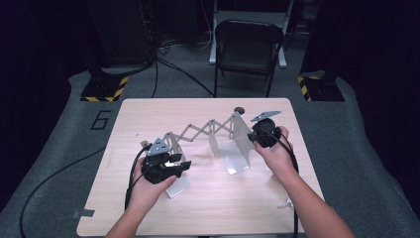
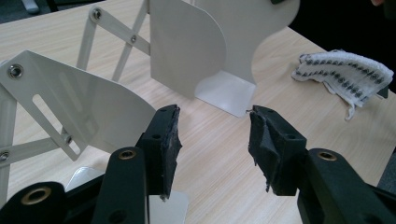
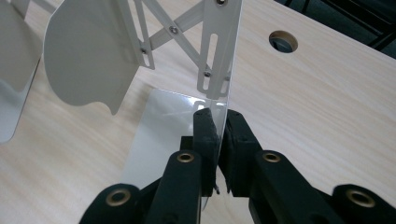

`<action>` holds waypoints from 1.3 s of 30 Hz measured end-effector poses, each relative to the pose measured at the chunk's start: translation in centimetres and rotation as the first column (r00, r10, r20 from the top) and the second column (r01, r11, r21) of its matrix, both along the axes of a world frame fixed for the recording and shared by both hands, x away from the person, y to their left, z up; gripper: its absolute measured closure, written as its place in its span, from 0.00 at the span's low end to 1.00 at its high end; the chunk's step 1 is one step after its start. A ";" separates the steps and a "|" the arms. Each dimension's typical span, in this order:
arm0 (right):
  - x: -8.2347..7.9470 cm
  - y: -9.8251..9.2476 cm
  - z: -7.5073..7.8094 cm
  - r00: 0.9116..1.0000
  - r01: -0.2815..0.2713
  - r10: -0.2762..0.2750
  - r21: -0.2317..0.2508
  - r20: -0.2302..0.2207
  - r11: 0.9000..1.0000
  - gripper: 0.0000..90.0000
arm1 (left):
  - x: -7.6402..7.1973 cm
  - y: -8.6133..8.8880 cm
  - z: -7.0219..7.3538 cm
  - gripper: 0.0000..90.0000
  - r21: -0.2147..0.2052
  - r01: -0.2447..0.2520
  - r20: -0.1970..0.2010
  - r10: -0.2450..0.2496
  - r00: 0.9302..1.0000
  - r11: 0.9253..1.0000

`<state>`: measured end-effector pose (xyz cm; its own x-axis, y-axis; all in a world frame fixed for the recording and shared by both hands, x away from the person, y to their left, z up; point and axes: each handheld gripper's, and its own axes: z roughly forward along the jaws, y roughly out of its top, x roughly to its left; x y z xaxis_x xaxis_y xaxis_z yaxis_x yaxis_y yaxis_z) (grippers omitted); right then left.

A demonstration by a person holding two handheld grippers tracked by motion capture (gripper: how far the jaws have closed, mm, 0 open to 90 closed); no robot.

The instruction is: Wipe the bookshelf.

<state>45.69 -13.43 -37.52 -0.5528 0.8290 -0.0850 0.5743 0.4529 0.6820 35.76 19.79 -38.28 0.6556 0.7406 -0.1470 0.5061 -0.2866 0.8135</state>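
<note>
A white metal expanding rack [image 1: 208, 128], several upright plates joined by a scissor linkage, stands across the middle of the wooden table [image 1: 223, 208]. My right gripper [image 1: 253, 135] [image 3: 218, 116] is shut on the edge of the rack's right end plate [image 3: 224, 60], with the pads pressing on both faces of the sheet. My left gripper [image 1: 181, 166] [image 2: 212, 126] is open just beside the left end plate [image 2: 79, 107]. Between its pads I see bare tabletop. A middle plate [image 2: 187, 51] stands farther off.
A white studded cloth [image 2: 345, 77] lies near the table's right front edge [image 1: 287, 202]. A round hole [image 3: 283, 41] is cut in the tabletop behind the rack. A black folding chair [image 1: 247, 44] stands beyond the table's far edge.
</note>
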 end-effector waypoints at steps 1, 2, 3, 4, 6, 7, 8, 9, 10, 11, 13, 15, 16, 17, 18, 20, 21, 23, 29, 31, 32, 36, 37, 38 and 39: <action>-0.6 -0.1 0.0 1.000 0.001 -0.001 0.002 0.000 1.000 0.94 | -0.1 0.0 0.0 0.58 0.000 -0.001 0.002 0.001 1.000 1.000; -1.1 -0.4 -0.1 1.000 0.000 0.000 0.010 0.001 1.000 0.93 | -0.1 -0.1 0.0 0.58 0.001 0.000 0.002 0.000 1.000 1.000; -1.7 -0.6 -0.1 1.000 0.000 0.001 0.020 -0.006 1.000 0.93 | -0.1 0.0 0.0 0.58 0.010 0.007 0.007 -0.007 1.000 1.000; -2.1 -0.8 -0.1 1.000 -0.004 0.004 0.028 -0.004 1.000 0.92 | -0.3 -0.1 -0.1 0.58 0.001 0.001 -0.001 -0.001 1.000 1.000; -3.2 -1.3 -0.2 1.000 -0.019 0.019 0.042 0.002 0.999 0.91 | -0.4 -0.2 -0.2 0.58 0.007 0.007 0.000 -0.007 1.000 1.000; -3.7 -1.5 -0.2 1.000 -0.016 0.016 0.037 -0.003 0.999 0.91 | -0.5 -0.3 -0.3 0.58 -0.005 -0.002 -0.007 0.002 1.000 1.000; -4.2 -1.6 -0.2 1.000 -0.015 0.016 0.038 -0.005 0.999 0.91 | -0.5 -0.2 -0.4 0.58 0.004 0.001 0.005 -0.001 1.000 1.000; -4.5 -1.8 -0.2 1.000 -0.018 0.019 0.039 -0.002 0.999 0.91 | -0.5 -0.2 -0.4 0.58 -0.006 0.000 -0.005 0.000 1.000 1.000; -4.8 -1.9 -0.2 1.000 -0.020 0.020 0.044 -0.004 0.999 0.91 | -0.6 -0.2 -0.5 0.58 -0.011 -0.005 -0.005 0.005 1.000 1.000; -5.1 -2.1 -0.2 1.000 -0.025 0.025 0.042 -0.004 0.999 0.91 | -0.6 -0.2 -0.5 0.57 -0.002 -0.002 0.005 0.002 1.000 1.000; -5.6 -2.3 -0.2 1.000 -0.027 0.027 0.056 -0.003 0.998 0.90 | -0.8 -0.2 -0.6 0.57 -0.006 -0.009 -0.002 0.009 1.000 1.000; -6.0 -2.6 -0.2 0.999 -0.039 0.039 0.072 0.002 0.997 0.88 | -0.8 -0.2 -0.7 0.55 -0.004 -0.017 0.005 0.017 1.000 1.000; -6.0 -2.7 -0.1 0.999 -0.050 0.050 0.084 0.003 0.995 0.83 | -0.8 -0.3 -0.7 0.55 -0.009 -0.024 0.003 0.024 1.000 1.000; -6.1 -2.7 0.0 0.999 -0.038 0.036 0.094 0.024 0.995 0.79 | -0.8 -0.3 -0.8 0.54 -0.011 -0.036 0.006 0.036 0.999 0.999; -6.0 -2.8 0.1 0.997 -0.058 0.053 0.089 0.050 0.994 0.76 | -0.7 -0.2 -0.8 0.54 -0.006 -0.038 0.014 0.038 0.999 0.999; -6.1 -2.6 0.6 0.996 -0.061 0.054 0.102 0.068 0.993 0.72 | -0.8 -0.3 -1.0 0.54 -0.001 -0.059 0.013 0.059 0.998 0.998; -6.1 -2.5 0.8 0.995 -0.074 0.066 0.104 0.078 0.992 0.71 | -0.8 -0.3 -1.1 0.54 0.002 -0.066 0.019 0.066 0.998 0.998; -6.2 -2.0 1.2 0.992 -0.081 0.069 0.115 0.101 0.990 0.70 | -0.9 -0.2 -1.1 0.54 0.000 -0.078 0.016 0.078 0.997 0.997; -6.3 -0.2 1.7 0.984 -0.132 0.113 0.139 0.139 0.981 0.66 | -0.8 0.0 -1.0 0.55 0.033 -0.127 0.025 0.127 0.992 0.991; -6.3 0.4 1.7 0.984 -0.146 0.128 0.146 0.127 0.978 0.66 | -0.5 -0.1 -1.2 0.58 0.060 -0.137 0.023 0.135 0.991 0.989; -6.2 0.9 1.5 0.982 -0.162 0.144 0.144 0.124 0.976 0.66 | -0.3 -0.2 -1.3 0.62 0.066 -0.141 0.023 0.139 0.990 0.988; -5.6 2.6 0.7 0.981 -0.186 0.173 0.151 0.091 0.971 0.65 | 0.3 -0.6 -1.6 0.65 0.101 -0.166 0.025 0.165 0.986 0.981; -5.4 3.0 0.6 0.980 -0.190 0.178 0.147 0.090 0.971 0.64 | 0.4 -0.7 -1.7 0.65 0.102 -0.174 0.026 0.172 0.985 0.980; -5.1 3.3 0.5 0.980 -0.195 0.184 0.148 0.082 0.970 0.63 | 0.5 -0.8 -1.7 0.65 0.100 -0.181 0.025 0.179 0.983 0.978; -5.0 3.5 0.4 0.979 -0.199 0.189 0.154 0.076 0.968 0.63 | 0.6 -0.8 -1.8 0.65 0.100 -0.189 0.027 0.187 0.982 0.977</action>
<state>40.71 -9.89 -37.15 -0.7021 0.7120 0.0015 0.4417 0.4339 0.7853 36.32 18.97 -40.06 0.5051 0.8614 -0.0544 0.5445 -0.2691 0.7945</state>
